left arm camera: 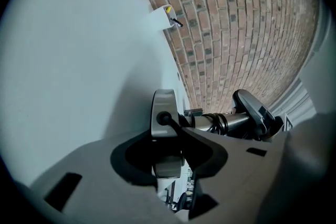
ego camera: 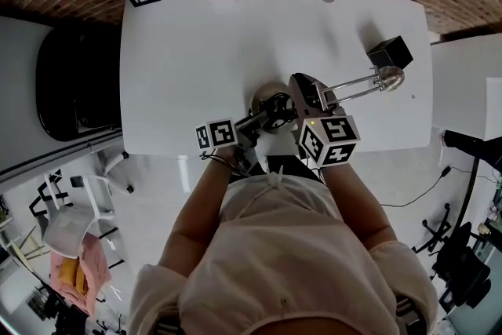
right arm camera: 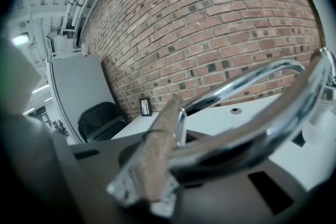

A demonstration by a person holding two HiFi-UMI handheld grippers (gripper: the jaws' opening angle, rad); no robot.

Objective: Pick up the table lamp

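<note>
In the head view the table lamp is found low in the middle of the white bench. Its round base is near the bench's lower edge. Its chrome arm is run out to the right, ending in the lamp head just below a black cube. The left gripper is set at the base, the right gripper at the arm's lower end. Whether the base is already clear of the bench cannot be told.

In the left gripper view the base disc is seen edge-on and pinched between the fingers, beside its cable.

In the right gripper view the fingers are pressed almost together on a flat bright plate where the chrome tubes begin.

The lamp is judged stiff, with most of its weight in the base. The polished tubes are likely slippery (the far head would lever against a loose grip). Base rim and plate are judged the soundest holds.

No brand or writing can be read; only square markers are shown on the grippers' cubes.
</note>
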